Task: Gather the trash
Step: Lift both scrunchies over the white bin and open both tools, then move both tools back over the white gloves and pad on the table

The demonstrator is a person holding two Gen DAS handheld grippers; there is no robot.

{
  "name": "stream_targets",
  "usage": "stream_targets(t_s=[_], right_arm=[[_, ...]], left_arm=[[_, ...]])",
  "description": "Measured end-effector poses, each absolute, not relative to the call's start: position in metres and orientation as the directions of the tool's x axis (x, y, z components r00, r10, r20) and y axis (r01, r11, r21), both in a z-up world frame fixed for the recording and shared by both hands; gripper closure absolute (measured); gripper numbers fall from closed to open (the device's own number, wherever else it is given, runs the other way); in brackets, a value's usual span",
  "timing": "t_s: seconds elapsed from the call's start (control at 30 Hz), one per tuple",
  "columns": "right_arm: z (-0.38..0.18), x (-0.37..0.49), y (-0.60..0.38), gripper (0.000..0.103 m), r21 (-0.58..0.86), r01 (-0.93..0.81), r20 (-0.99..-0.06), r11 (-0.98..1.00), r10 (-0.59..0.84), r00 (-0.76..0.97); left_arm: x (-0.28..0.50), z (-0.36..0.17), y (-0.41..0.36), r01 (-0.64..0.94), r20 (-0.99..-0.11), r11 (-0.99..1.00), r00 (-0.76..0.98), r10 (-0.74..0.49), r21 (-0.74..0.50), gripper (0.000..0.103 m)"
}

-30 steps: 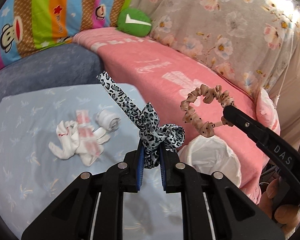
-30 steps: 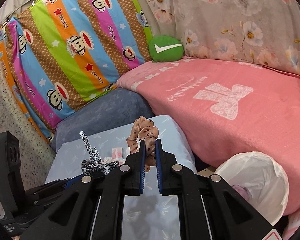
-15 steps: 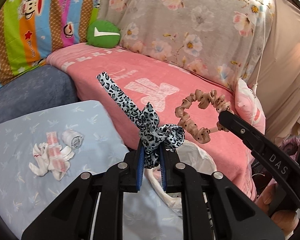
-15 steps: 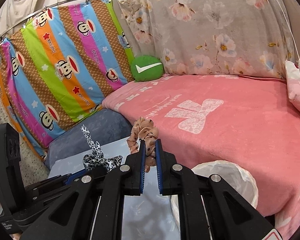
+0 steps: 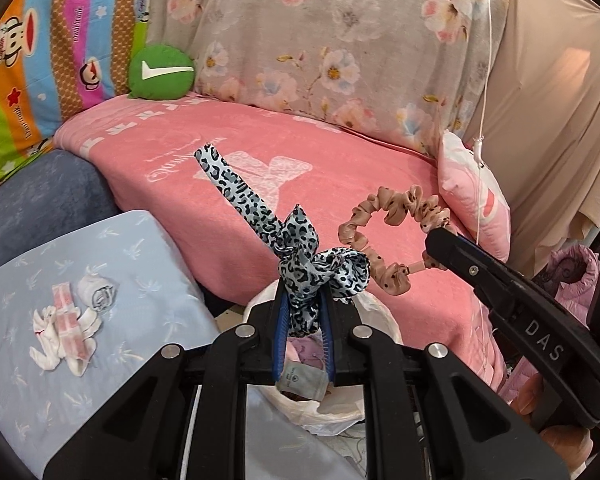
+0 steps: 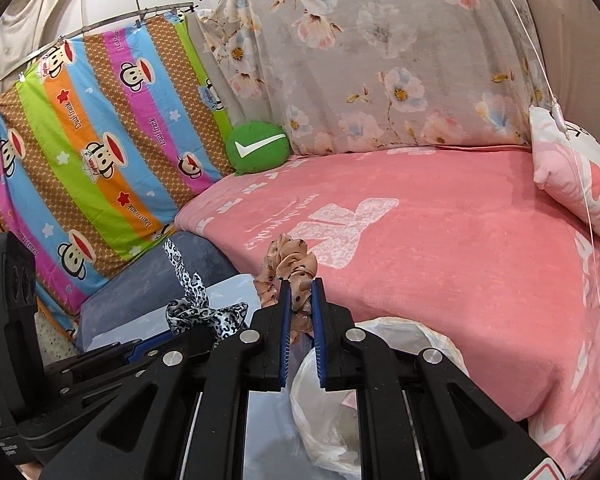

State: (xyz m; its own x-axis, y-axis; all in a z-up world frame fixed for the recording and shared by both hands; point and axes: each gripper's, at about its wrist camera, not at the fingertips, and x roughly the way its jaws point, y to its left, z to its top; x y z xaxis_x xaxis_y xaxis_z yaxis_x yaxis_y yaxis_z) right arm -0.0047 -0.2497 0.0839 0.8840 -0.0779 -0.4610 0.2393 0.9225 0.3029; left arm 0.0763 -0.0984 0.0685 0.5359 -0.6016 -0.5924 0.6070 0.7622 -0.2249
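Now L gripper (image 5: 303,316) clamps leopard hair tie (image 5: 300,264), R gripper (image 6: 299,312) clamps tan scrunchie (image 6: 290,268); both held above white trash bag (image 5: 376,320) beside pink bed edge (image 5: 380,184). Tissues (image 5: 66,328) on blue cushion (image 5: 148,280).

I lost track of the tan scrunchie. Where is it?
The right tongs hold the tan scrunchie above the white bin bag, beside the leopard scrunchie.

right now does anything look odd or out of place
Crumpled white tissues with red marks lie loose on the blue pillow while both grippers hold hair accessories, not obvious trash, over the lined bin.
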Motion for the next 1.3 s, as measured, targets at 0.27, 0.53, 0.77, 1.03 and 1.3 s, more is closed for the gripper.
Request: stream_targets(t_s=[0.27,0.53,0.77,1.03,1.3], right_arm=[[0.077,-0.013,-0.271,0.091,0.313,0.278,-0.469,0.908,-0.106,0.877],[0.071,-0.016,-0.282,0.083,0.338,0.302,-0.475,0.891,-0.115,0.873],[0.071,-0.013,-0.278,0.080,0.337,0.296,-0.474,0.894,-0.111,0.874],[0.069,-0.007,-0.271,0.080,0.326,0.279,-0.480,0.903,-0.095,0.872],[0.068,-0.001,-0.257,0.080,0.318,0.254,-0.489,0.914,-0.071,0.869]], left_arm=[[0.077,0.059,-0.125,0.632,-0.610,0.739,0.497,-0.617,-0.232,0.085],[0.074,0.060,-0.129,0.611,-0.588,0.764,0.546,-0.597,-0.208,0.032],[0.079,0.058,-0.126,0.595,-0.596,0.779,0.558,-0.577,-0.197,0.031],[0.083,0.057,-0.115,0.572,-0.597,0.793,0.568,-0.567,-0.208,0.031],[0.085,0.055,-0.103,0.555,-0.599,0.803,0.573,-0.559,-0.218,0.031]])
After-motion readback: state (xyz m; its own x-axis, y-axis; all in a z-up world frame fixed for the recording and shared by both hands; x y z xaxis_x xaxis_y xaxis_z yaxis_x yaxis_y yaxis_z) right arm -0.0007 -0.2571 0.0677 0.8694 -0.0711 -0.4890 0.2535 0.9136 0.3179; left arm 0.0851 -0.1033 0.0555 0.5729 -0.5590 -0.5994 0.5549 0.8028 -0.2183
